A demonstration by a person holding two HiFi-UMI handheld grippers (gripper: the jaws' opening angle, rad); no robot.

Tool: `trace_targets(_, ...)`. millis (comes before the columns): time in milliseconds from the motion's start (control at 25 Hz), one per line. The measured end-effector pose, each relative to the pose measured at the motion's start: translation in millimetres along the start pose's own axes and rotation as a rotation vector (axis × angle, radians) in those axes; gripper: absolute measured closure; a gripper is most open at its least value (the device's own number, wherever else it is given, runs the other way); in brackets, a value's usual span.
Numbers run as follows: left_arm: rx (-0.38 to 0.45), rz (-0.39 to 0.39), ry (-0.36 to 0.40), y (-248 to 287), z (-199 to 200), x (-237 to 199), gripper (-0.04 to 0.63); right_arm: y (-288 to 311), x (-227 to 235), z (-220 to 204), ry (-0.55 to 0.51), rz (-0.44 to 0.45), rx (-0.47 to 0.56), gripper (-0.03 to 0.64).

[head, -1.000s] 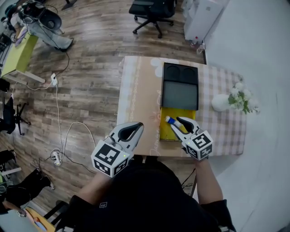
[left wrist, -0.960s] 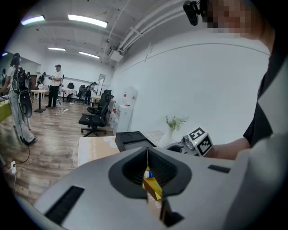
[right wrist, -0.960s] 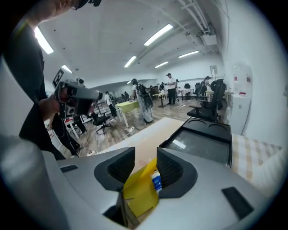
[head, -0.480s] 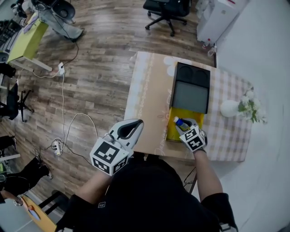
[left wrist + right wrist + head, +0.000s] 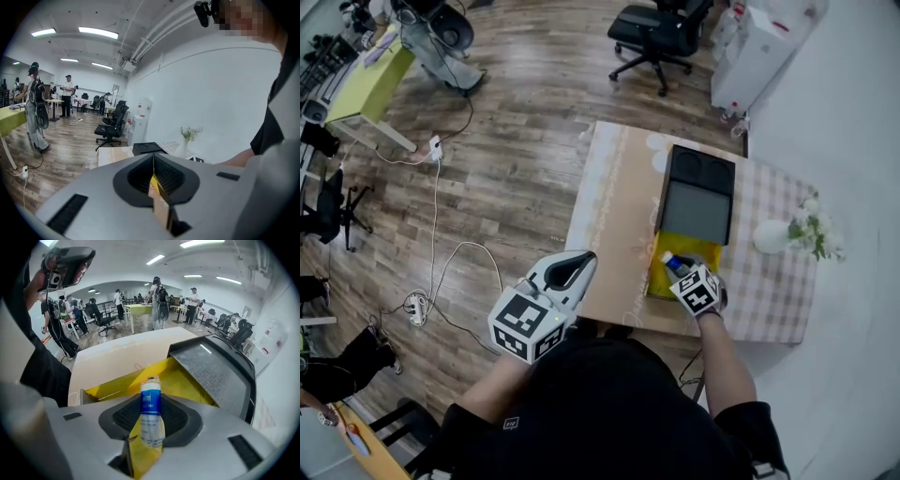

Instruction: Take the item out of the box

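**Fig.: Bottle in R gripper, over box**

Bottle (image 5: 151,411), blue label, lies lengthwise between the fingers of the R gripper (image 5: 682,275). Jaws stand wide and have just been closing a little, w/ pads on its lower part. Its cap end points past the fingertips, over the yellow box (image 5: 192,383). Black lid (image 5: 213,369) lies open beyond the tips, on the table (image 5: 117,355). L gripper (image 5: 153,158): jaws together at the tips, nothing held, well apart from box.

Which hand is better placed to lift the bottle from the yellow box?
Right: the right hand-held gripper is at the yellow box, jaws just closing with the bottle between them; the left hand-held gripper is shut, well away.
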State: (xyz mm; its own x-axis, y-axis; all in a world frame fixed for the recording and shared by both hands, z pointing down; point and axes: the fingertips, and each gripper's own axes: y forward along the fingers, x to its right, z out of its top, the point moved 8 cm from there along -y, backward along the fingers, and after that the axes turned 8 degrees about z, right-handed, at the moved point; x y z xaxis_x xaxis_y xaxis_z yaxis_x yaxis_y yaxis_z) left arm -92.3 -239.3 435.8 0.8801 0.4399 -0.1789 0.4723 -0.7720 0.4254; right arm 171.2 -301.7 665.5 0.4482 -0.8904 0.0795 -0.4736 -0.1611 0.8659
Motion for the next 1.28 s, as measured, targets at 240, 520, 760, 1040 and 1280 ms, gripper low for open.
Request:
trace_targets(240,0.042,-0.019,0.016,-12.6,2.6,6.1,0.58,-21.1,-4.8,5.7,0.039,-0.022,0.07,0.483)
trace_targets(520,0.077,-0.059,0.035,-16.3,6.8,11.5,0.58,-73.3,-10.3,35.3,0.051,-0.087,0.213,0.483)
trace_targets(760,0.112,-0.127,0.091,-5.7,23.3,25.3,0.58,-119.2,-19.6,54.7,0.061,-0.117,0.362,0.483)
trace_targets(1040,0.152,-0.184,0.164,-1.8,47.6,41.9,0.58,-183.1,-54.7,77.7,0.028,-0.124,0.549,0.483)
trace_targets(1280,0.203,-0.21,0.17,-7.6,65.2,55.5,0.58,-240.2,-85.0,94.7,0.006,-0.06,0.778,0.485)
